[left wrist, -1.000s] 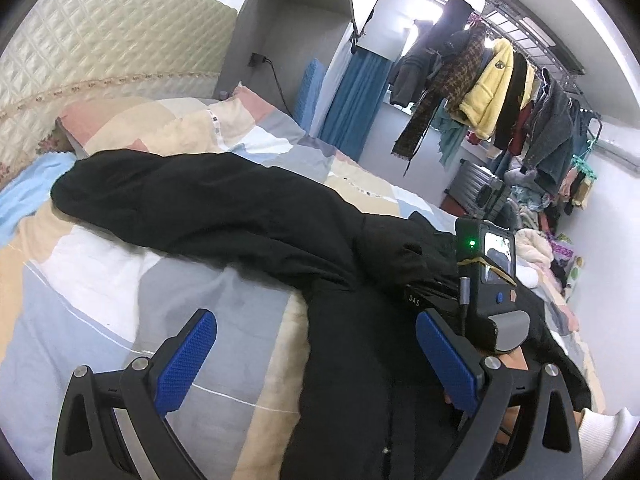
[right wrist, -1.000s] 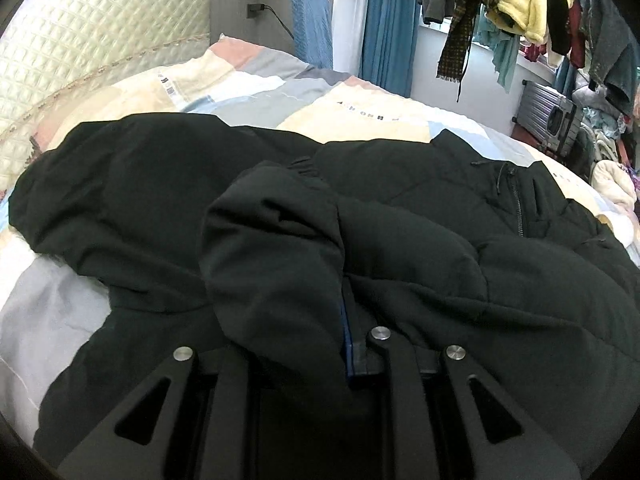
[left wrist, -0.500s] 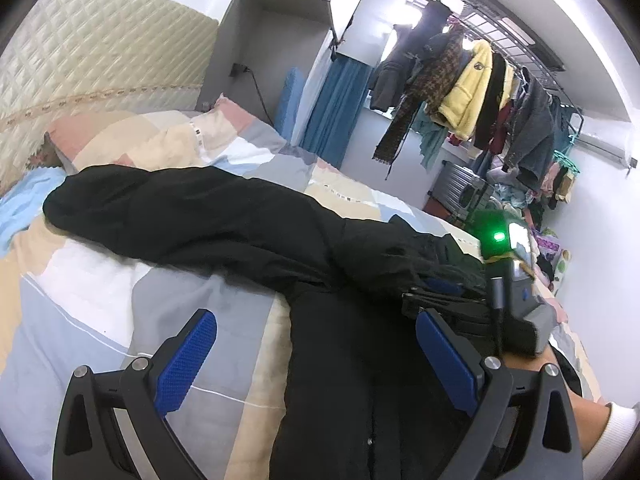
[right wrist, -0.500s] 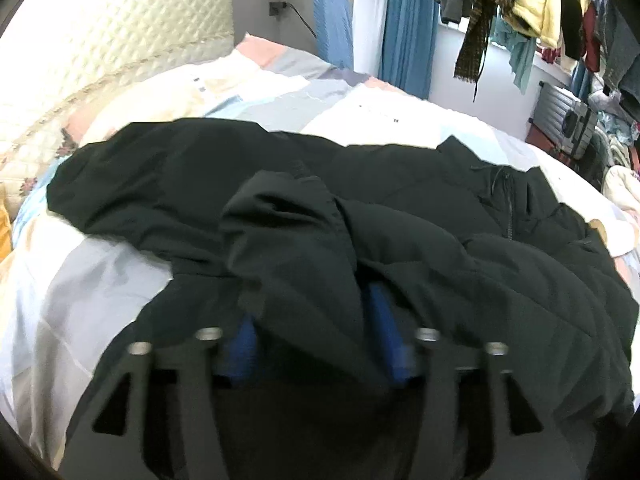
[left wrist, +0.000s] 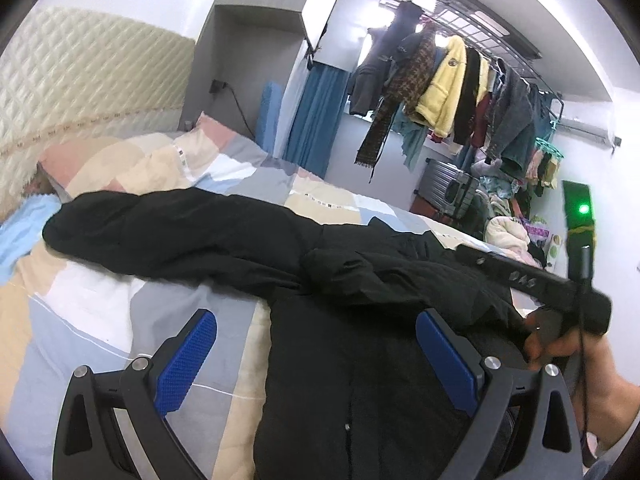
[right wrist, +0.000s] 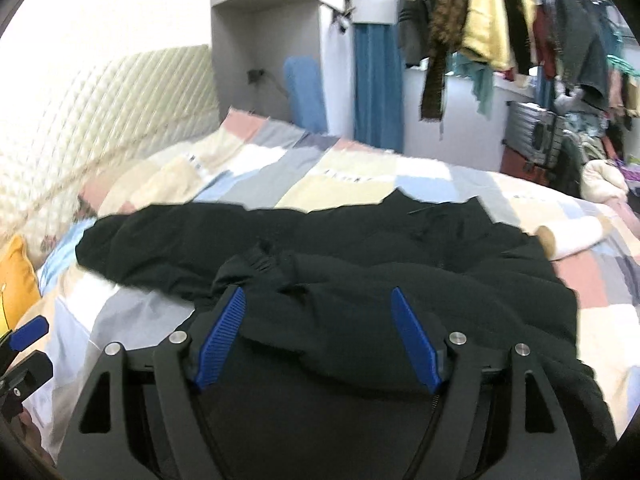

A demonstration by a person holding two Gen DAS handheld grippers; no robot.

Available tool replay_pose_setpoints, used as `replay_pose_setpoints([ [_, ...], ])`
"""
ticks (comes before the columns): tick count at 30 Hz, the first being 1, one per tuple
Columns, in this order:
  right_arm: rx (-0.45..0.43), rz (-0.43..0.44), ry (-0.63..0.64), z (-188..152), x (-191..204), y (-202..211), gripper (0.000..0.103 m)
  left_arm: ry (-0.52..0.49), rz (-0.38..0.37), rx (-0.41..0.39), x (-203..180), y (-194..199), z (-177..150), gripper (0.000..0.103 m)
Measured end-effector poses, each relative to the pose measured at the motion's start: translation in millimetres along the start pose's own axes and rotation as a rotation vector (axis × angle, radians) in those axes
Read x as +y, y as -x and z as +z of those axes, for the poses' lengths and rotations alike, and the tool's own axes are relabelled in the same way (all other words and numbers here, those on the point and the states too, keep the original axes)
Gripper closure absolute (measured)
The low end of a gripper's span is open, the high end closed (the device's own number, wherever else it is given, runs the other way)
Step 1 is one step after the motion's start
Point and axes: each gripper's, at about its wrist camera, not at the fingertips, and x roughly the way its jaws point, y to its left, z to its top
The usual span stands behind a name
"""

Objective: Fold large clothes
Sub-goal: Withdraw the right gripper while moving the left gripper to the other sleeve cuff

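Observation:
A large black padded jacket [left wrist: 360,340] lies on the bed, one sleeve [left wrist: 168,228] stretched out left toward the headboard. The other sleeve [right wrist: 304,280] is folded across the jacket's body [right wrist: 460,280], its cuff lying loose between my right gripper's fingers. My right gripper [right wrist: 316,336] is open above the jacket and holds nothing. My left gripper [left wrist: 316,356] is open and empty over the jacket's left edge. The right gripper's body [left wrist: 532,280] and the hand holding it show in the left wrist view.
The patchwork bedspread [left wrist: 100,320] covers the bed. A quilted headboard [left wrist: 80,88] stands at the left. A rack of hanging clothes [left wrist: 460,92], a grey suitcase [left wrist: 448,192] and a pile of clothes [left wrist: 504,232] are beyond the bed's far side. A yellow cushion [right wrist: 16,280] lies at left.
My right gripper has opened and let go of the folded sleeve, then pulled back and up. My left gripper stayed open and lifted slightly.

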Motion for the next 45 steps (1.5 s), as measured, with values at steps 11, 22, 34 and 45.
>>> replay_pose_setpoints([
  [11, -0.056, -0.053, -0.04, -7.9, -48.3, 81.4, 0.025, -0.083, 0.008, -0.031, -41.3, 22.0, -9.2, 0.002],
  [22, -0.108, -0.109, -0.032, -31.0, -90.6, 168.7, 0.021, -0.084, -0.021, -0.015, -66.9, 28.0, -23.7, 0.002],
  [34, -0.07, -0.066, -0.123, -77.5, -116.0, 216.6, 0.012, -0.106, -0.035, 0.026, -80.3, 21.0, -40.8, 0.002],
  [45, -0.094, -0.065, -0.041, -106.3, -102.0, 246.1, 0.0, -0.106, -0.026, 0.012, -84.1, 25.6, -40.6, 0.002],
])
